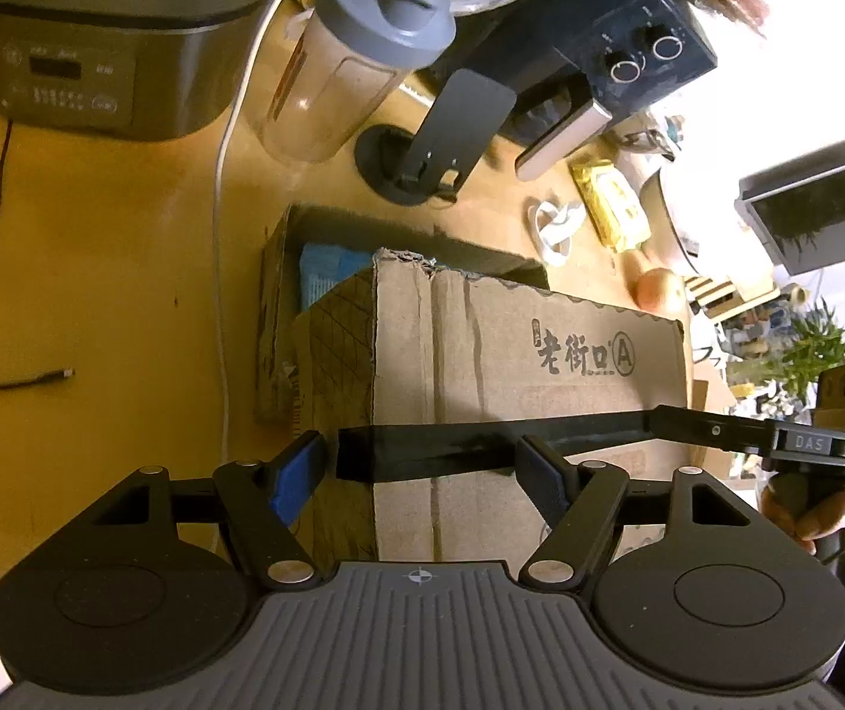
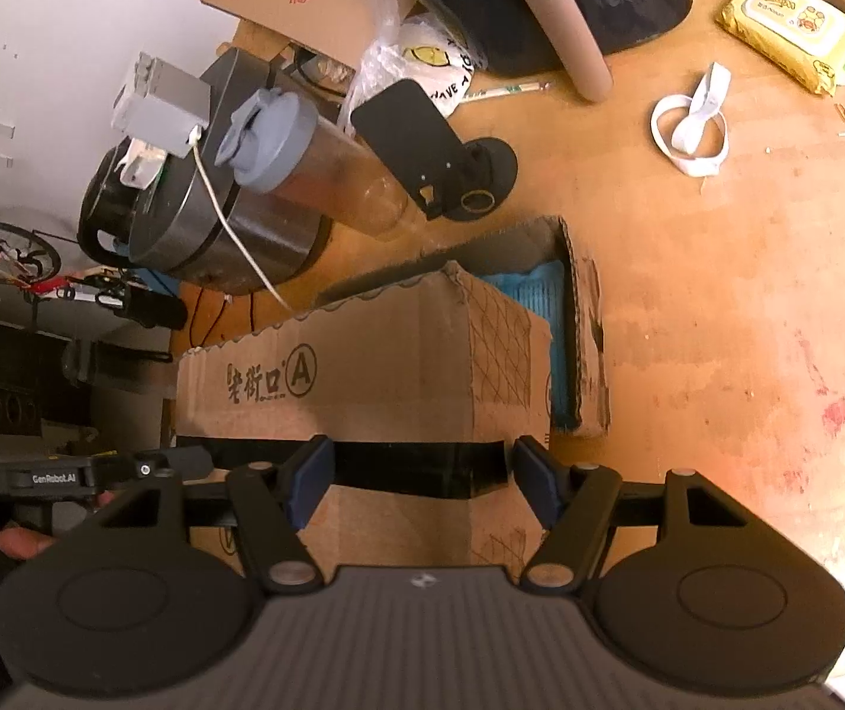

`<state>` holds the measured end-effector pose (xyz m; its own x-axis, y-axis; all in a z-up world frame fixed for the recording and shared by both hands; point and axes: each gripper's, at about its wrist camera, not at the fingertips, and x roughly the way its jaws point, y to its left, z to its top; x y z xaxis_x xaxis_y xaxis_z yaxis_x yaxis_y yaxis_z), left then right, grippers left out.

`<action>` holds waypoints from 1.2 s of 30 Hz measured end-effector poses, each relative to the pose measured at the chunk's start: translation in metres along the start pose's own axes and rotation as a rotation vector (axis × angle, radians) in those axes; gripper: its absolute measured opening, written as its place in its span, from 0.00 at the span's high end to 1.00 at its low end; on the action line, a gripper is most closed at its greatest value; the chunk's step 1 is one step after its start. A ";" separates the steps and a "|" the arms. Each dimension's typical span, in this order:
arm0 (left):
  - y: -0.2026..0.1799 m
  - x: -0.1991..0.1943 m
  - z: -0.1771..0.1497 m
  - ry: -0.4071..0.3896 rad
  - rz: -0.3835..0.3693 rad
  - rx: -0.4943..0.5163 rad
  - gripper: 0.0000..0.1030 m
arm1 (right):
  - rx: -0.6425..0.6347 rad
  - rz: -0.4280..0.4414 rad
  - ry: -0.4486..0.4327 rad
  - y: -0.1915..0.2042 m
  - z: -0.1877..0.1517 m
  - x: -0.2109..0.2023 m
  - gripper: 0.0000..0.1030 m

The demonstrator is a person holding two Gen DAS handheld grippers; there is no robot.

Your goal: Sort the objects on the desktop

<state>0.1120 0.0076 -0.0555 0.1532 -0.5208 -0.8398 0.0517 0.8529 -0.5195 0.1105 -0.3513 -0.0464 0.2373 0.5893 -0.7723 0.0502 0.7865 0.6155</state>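
**Sorting barely begun: box lined up, clutter still out**

While both grippers hang wide open and empty, the left gripper (image 1: 422,461) and right gripper (image 2: 416,473) face the cardboard box (image 1: 529,355) straight ahead. Beyond it, the shaker bottle (image 1: 357,59), phone stand (image 1: 452,124), wipes pack (image 2: 795,29) and white strap (image 2: 692,124) lie unsorted, I judge.

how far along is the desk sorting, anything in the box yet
Barely begun. Done: only something blue shows inside the cardboard box. In hand: nothing; the left gripper and right gripper are open, both facing the box from opposite sides. Left: shaker bottle, wipes pack, white strap and phone stand sit on the desk.
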 end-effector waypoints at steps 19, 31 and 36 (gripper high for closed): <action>0.007 0.011 0.045 -0.016 -0.014 0.006 0.32 | -0.016 -0.005 -0.038 0.001 0.043 0.012 0.37; 0.009 0.017 0.061 -0.012 -0.016 0.014 0.32 | -0.003 -0.006 -0.052 -0.003 0.056 0.016 0.37; 0.011 0.018 0.063 -0.009 -0.015 0.014 0.32 | -0.002 -0.007 -0.052 -0.004 0.058 0.018 0.37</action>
<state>0.1774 0.0100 -0.0660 0.1614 -0.5333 -0.8304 0.0683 0.8455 -0.5297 0.1713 -0.3547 -0.0537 0.2870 0.5734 -0.7673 0.0505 0.7909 0.6099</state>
